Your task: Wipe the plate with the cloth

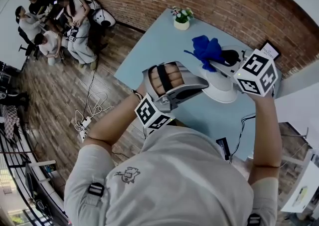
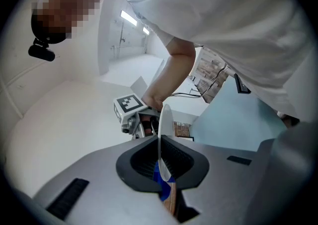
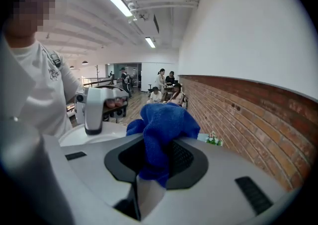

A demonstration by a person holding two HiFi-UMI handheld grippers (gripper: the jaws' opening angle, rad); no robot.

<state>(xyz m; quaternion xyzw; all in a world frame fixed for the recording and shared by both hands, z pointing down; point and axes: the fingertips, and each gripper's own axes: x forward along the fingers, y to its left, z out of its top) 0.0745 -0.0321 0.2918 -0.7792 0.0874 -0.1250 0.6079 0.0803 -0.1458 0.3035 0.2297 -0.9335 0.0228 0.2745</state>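
Note:
My left gripper (image 1: 202,84) is shut on the near rim of a white plate (image 1: 222,91) and holds it above the light blue table (image 1: 154,53). In the left gripper view the plate (image 2: 164,124) stands edge-on between the jaws of that gripper (image 2: 163,162). The right gripper (image 1: 220,63) is shut on a bunched blue cloth (image 1: 206,50), which hangs over the plate's far left rim. From the right gripper view the cloth (image 3: 163,124) fills that gripper's (image 3: 156,162) jaws, with the plate (image 3: 102,134) behind it. Whether cloth and plate touch, I cannot tell.
A small flower pot (image 1: 182,19) stands at the table's far corner. A dark framed card (image 1: 270,50) stands near the brick wall (image 1: 239,5). A black device (image 1: 223,147) and a cable lie near the table's front edge. Several people (image 1: 55,20) sit far left.

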